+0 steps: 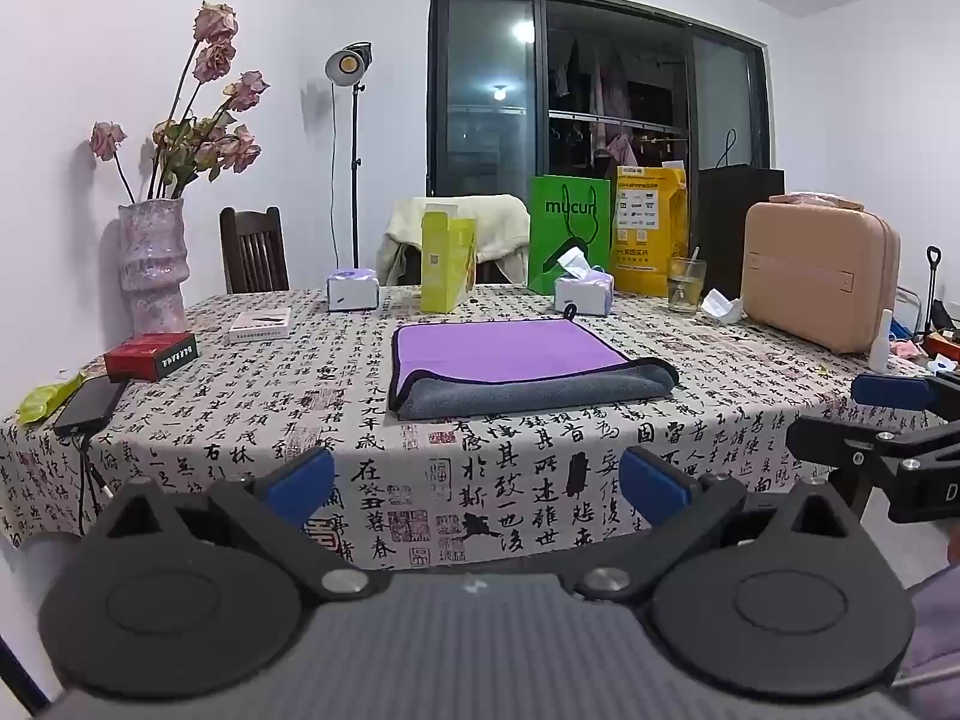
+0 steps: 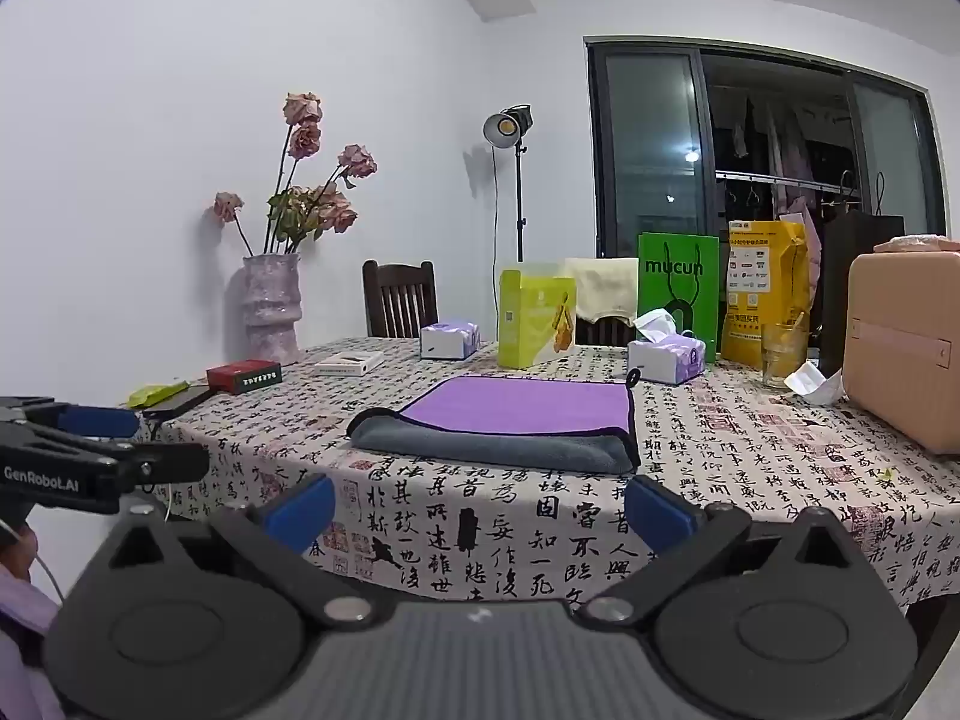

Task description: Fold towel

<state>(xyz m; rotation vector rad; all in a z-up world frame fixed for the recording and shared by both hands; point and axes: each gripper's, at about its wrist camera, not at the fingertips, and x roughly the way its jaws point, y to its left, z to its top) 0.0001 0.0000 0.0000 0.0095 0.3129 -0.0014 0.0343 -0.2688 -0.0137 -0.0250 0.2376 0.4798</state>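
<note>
A towel (image 1: 516, 363), purple on top and grey underneath with a dark edge, lies folded on the table (image 1: 240, 414); the rolled grey fold faces me. It also shows in the right wrist view (image 2: 510, 414). My left gripper (image 1: 477, 483) is open and empty, held off the table's front edge, short of the towel. My right gripper (image 2: 480, 510) is open and empty, also in front of the table edge. The right gripper shows at the right edge of the left wrist view (image 1: 888, 414); the left gripper shows at the left edge of the right wrist view (image 2: 102, 444).
On the calligraphy tablecloth stand a vase of dried roses (image 1: 153, 264), a red box (image 1: 150, 354), a phone (image 1: 90, 405), tissue boxes (image 1: 354, 291), a yellow-green carton (image 1: 447, 264), a green bag (image 1: 567, 228), a glass (image 1: 684, 285) and a pink case (image 1: 819, 276). Chairs stand behind.
</note>
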